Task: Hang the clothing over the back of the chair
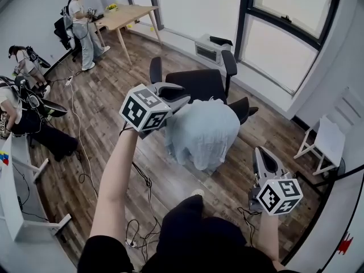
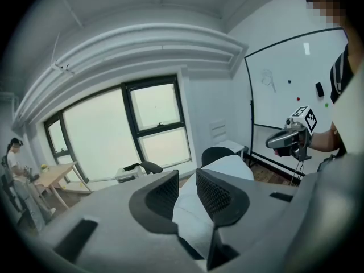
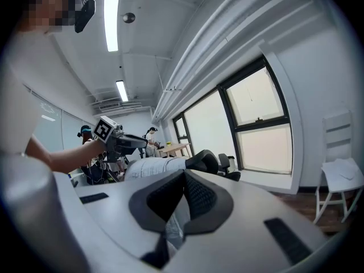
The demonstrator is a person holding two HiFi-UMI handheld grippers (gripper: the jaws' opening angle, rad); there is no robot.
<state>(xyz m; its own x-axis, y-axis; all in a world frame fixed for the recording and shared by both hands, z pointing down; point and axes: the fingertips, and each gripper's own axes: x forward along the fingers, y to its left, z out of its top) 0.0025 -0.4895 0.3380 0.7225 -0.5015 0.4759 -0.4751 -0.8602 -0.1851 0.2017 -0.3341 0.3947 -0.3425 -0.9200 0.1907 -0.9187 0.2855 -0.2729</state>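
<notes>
Both grippers hold nothing. The left gripper (image 1: 175,95) hovers just beside the chair (image 1: 198,83), its jaws a little apart, while the right gripper (image 1: 263,153) hangs well apart from the chair with its jaws pressed together. Pale blue clothing (image 1: 202,132) lies draped over the chair's back.

Wooden table (image 1: 122,15), white folding chair (image 1: 325,142), dark-framed windows (image 1: 284,44)

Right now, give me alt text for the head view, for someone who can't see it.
Pale blue clothing is draped over the back of a black office chair on a wooden floor. The left gripper is held up beside it; the right gripper is lower, clear of the chair.
</notes>
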